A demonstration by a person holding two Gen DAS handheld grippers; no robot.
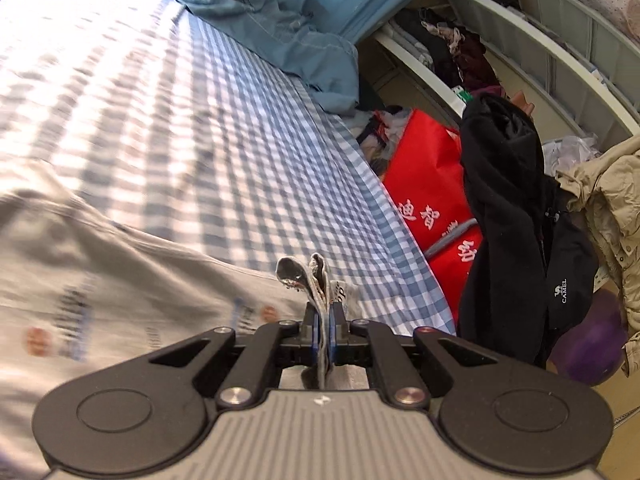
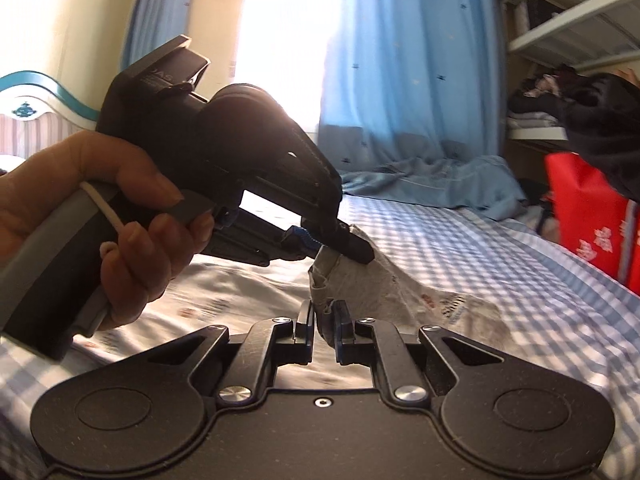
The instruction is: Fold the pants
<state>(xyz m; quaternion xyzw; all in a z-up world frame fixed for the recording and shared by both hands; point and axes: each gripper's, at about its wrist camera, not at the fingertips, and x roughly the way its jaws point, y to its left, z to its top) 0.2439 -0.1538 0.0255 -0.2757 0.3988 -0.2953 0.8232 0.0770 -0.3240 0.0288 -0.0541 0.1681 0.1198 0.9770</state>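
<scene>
Checked bedsheet (image 1: 240, 160), both hand-held grippers tilted down, pinching pants (image 2: 360, 280)

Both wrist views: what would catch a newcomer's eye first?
The pale grey printed cotton pants, pinched at one edge by both the left gripper and the right gripper, rise off the blue-and-white checked bedsheet. Beside the bed stands a bright red fabric bag, right of the mattress edge.

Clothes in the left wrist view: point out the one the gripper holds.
The pale grey printed pants on the bed, pinched in the left gripper; the black jacket hangs apart.
</scene>
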